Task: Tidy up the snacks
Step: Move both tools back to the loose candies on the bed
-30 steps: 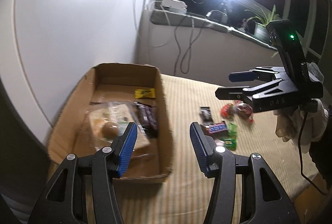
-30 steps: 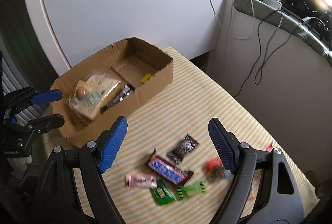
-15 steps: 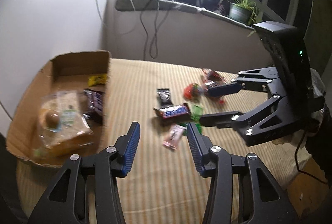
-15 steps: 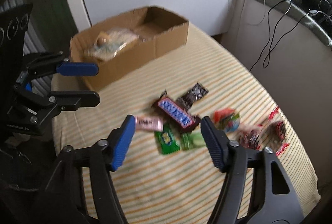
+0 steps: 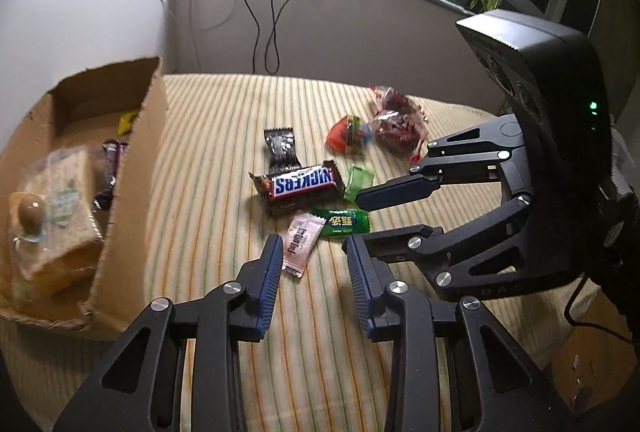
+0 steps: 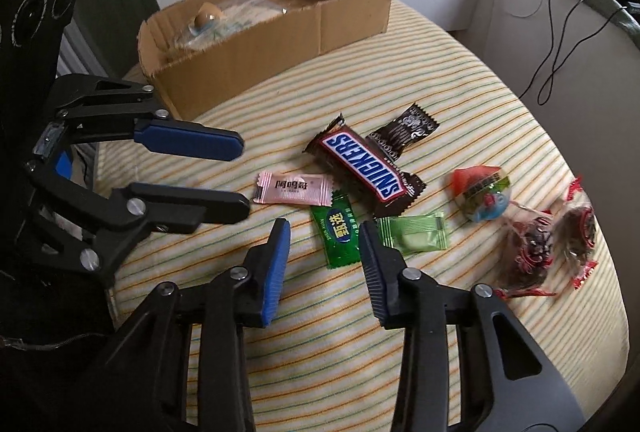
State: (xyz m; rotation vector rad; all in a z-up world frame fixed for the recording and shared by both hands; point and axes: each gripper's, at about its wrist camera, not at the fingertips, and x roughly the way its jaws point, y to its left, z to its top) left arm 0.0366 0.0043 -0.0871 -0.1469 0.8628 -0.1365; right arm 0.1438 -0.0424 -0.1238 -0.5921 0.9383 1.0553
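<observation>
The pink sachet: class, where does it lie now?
In the left wrist view the pink sachet lies on the striped cloth, just below the Snickers bar and left of the dark green packet.

The cardboard box's point(image 5: 132, 167) near wall is hiding part of a dark snack bar point(image 5: 110, 171). The red-wrapped candies point(image 6: 552, 236) are showing blurred in the right wrist view, their print too unclear to read.

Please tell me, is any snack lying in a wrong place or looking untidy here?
Yes. Several snacks lie loose on the striped cloth outside the cardboard box. The Snickers bar partly covers a dark wrapper, and the pink sachet and green packet sit askew beside it. Nothing looks spilled or torn.
</observation>
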